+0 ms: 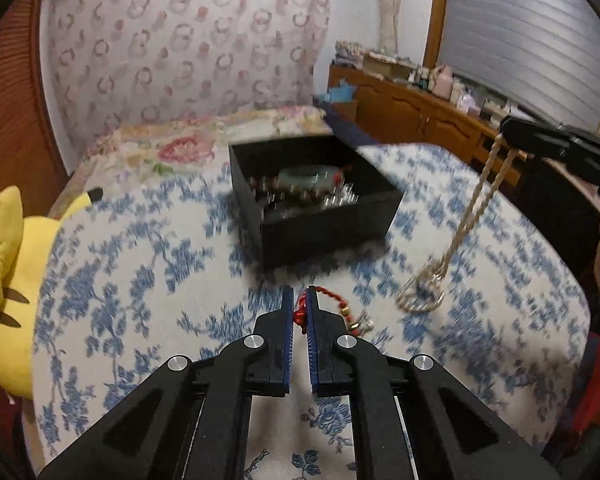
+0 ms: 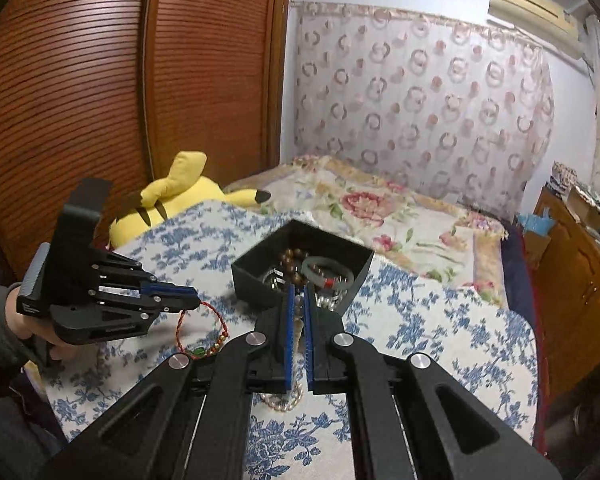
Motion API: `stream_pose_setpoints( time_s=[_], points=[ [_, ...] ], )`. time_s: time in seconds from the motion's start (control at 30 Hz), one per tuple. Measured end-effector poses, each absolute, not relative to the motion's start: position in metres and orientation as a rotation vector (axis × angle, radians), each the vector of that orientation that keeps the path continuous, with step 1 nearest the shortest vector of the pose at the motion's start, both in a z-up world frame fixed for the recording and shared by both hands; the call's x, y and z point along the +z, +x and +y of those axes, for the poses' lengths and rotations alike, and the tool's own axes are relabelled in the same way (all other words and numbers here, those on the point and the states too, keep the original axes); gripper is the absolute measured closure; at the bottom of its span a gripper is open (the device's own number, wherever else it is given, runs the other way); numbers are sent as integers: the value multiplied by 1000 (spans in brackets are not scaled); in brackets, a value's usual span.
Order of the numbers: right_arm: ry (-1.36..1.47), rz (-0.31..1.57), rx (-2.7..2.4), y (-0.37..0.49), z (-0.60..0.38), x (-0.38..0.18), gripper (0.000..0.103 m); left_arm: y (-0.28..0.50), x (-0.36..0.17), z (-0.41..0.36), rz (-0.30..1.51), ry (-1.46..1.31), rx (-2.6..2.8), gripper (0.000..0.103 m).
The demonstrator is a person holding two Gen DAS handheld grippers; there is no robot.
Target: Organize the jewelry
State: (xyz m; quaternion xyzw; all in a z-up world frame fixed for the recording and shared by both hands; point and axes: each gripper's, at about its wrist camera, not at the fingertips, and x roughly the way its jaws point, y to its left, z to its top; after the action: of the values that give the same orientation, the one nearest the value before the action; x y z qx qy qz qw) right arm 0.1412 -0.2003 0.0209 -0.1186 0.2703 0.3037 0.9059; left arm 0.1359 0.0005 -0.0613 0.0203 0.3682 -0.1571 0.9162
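Left wrist view: left tongs (image 1: 299, 312) are clamping a red cord bracelet (image 1: 328, 310), its gold beads trailing to the right just above the blue floral bedspread (image 1: 140, 280). The black box (image 1: 324, 208) is sitting ahead on the bed, open, already holding a pale green bangle (image 1: 306, 174) and clear and dark beaded pieces. At right, the right tongs (image 1: 508, 130) are pinching a pearl necklace (image 1: 466, 216), which is hanging in a long loop with its lower end brushing or nearly brushing the bedspread; blur prevents telling which. A yellow plush toy (image 1: 8, 280) is lying at the left edge. Right wrist view: right tongs (image 2: 299, 312) are closed on the pearl strand (image 2: 298, 330), more pearls showing below the fingers. Left tongs (image 2: 194, 298) are holding the red bracelet (image 2: 202, 330) as an open hanging ring, left of the box (image 2: 300, 264). Judgement: the step in hand is carrying both pieces to the box, with the task partly done. The next move is calling for each piece to be brought over the box opening and released in turn, with the necklace lifted high enough that its long loop clears the box wall without snagging.
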Motion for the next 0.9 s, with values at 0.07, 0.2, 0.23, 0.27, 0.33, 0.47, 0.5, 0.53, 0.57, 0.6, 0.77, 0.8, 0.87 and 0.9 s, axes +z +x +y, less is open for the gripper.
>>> stream_pose_setpoints(
  time_s=[0.07,0.2,0.23,0.27,0.33,0.47,0.5,0.53,0.57,0.6,0.77,0.8,0.87,0.9],
  points=[
    [-246,540,631,139,-200,29,98,133,-50,0,732,38,-329,98],
    [-252,501,631,137,-199,44,98,130,-33,-3,696,33,-341,98],
    [-253,494,632,137,-198,48,98,129,-28,-4,686,32,-343,98],
    [-255,485,632,137,-197,52,98,130,-25,-5,679,33,-343,98],
    [-258,468,631,139,-196,60,98,131,-19,-6,667,33,-342,98],
    [-255,443,629,143,-195,74,98,135,-12,-6,650,32,-336,98],
    [-254,437,628,143,-194,76,98,136,-11,-6,648,32,-334,98],
    [-253,428,628,144,-193,79,98,138,-10,-6,646,32,-332,98],
    [-253,416,624,144,-192,83,98,139,-9,-6,643,31,-330,98],
    [-251,409,623,145,-192,86,98,141,-8,-6,641,31,-328,98],
    [-249,368,613,151,-186,104,98,153,-2,-3,632,16,-316,98],
    [-250,362,608,153,-185,108,98,155,0,-3,627,15,-312,98],
    [-248,355,599,159,-183,114,98,161,5,-3,619,13,-307,98],
    [-246,351,597,162,-182,117,98,163,7,-3,616,11,-306,98]
  ],
)
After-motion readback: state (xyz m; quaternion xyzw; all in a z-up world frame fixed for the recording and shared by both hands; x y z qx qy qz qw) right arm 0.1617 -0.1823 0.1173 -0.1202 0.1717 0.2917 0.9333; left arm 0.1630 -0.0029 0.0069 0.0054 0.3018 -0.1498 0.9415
